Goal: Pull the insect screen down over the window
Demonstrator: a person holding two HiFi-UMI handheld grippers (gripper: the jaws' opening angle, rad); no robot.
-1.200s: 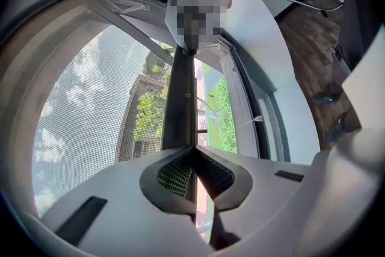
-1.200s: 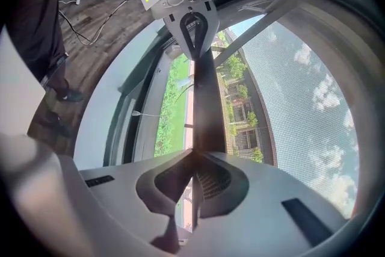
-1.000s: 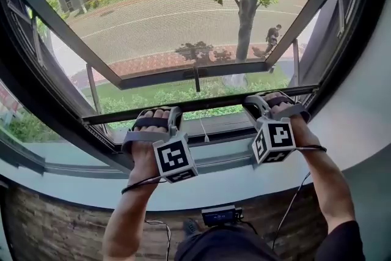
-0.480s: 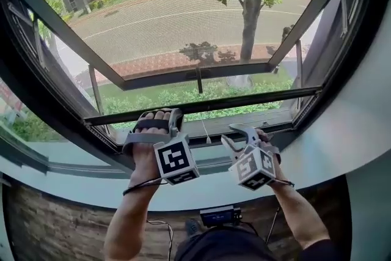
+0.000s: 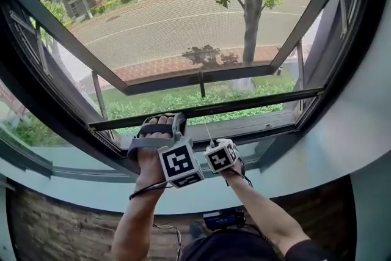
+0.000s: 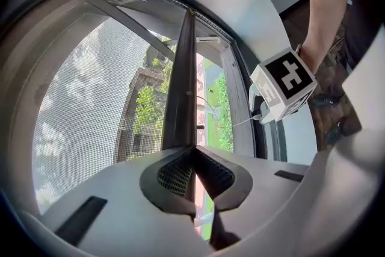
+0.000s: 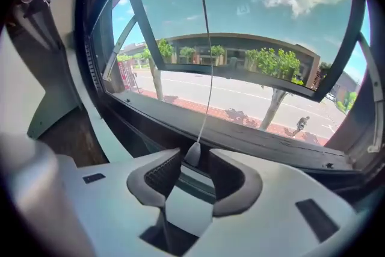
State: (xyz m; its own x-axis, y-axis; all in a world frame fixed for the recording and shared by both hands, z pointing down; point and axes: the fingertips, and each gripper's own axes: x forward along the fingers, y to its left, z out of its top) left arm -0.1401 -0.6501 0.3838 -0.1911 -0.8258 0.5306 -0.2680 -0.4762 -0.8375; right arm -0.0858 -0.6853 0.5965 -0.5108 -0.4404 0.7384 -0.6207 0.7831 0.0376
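The left gripper (image 6: 191,150) has its fingers clamped on the screen bar (image 6: 180,81), just above the window sill (image 5: 256,125). The right gripper (image 7: 195,159) has fingers apart, just been opening, with the cord knob (image 7: 192,153) between them.

My left gripper (image 6: 192,152) is clamped on the screen bar (image 6: 180,81), forearm stretched out. My right gripper (image 7: 195,170) sits just beside it, fingers just opening, cord knob (image 7: 192,154) between the tips.

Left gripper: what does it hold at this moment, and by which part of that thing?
The left gripper is shut on the insect screen's dark bottom bar, gripping the bar's edge left of its middle.
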